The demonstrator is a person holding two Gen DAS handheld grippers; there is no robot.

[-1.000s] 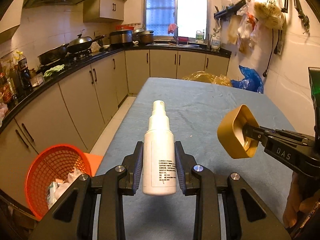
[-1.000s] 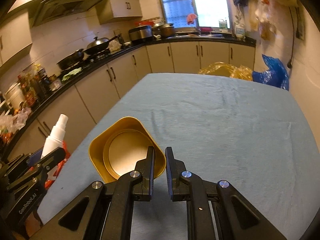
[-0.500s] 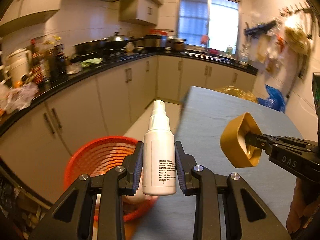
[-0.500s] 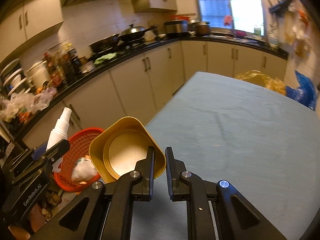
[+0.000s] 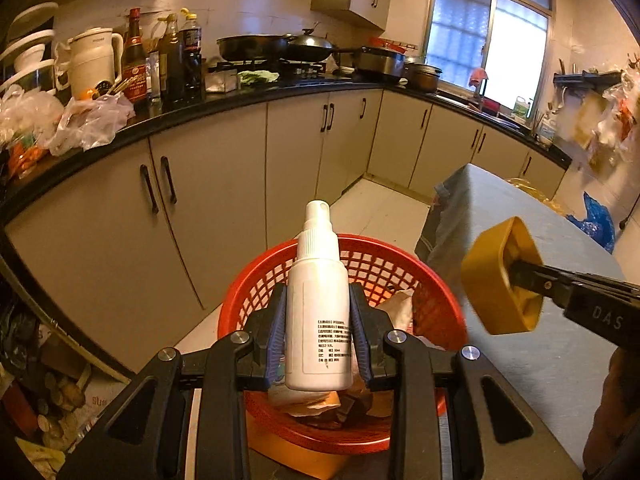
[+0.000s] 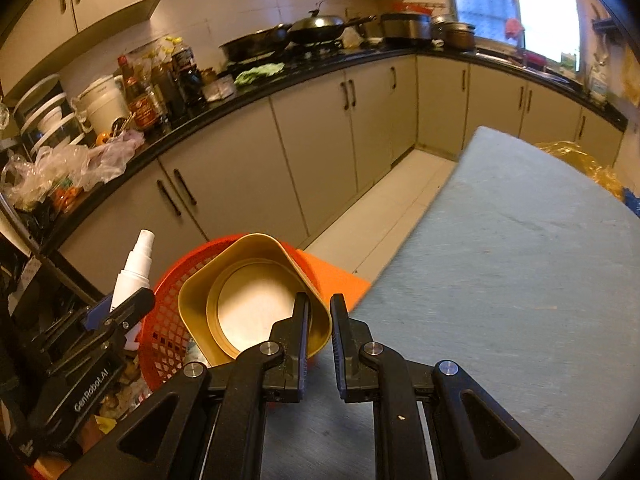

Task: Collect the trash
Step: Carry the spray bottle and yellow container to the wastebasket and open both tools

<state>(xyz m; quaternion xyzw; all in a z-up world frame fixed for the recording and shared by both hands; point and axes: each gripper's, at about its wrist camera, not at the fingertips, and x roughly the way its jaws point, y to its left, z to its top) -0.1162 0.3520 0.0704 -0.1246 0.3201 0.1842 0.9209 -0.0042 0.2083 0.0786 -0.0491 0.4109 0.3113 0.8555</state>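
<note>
The left claw [image 5: 318,330] is clamped on an upright white spray bottle [image 5: 319,312] above the red basket [image 5: 256,300], which holds crumpled trash; the right claw [image 6: 319,322] pinches a gold container [image 6: 248,300] by its wall, over the basket beside the blue bench [image 6: 520,264]

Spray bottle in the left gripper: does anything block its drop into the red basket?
Nothing visible does. The spray bottle is held over the open red basket, which holds only crumpled trash low inside.

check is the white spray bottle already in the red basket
Not yet: the spray bottle is upright, clamped in the left gripper above the red basket.
</note>
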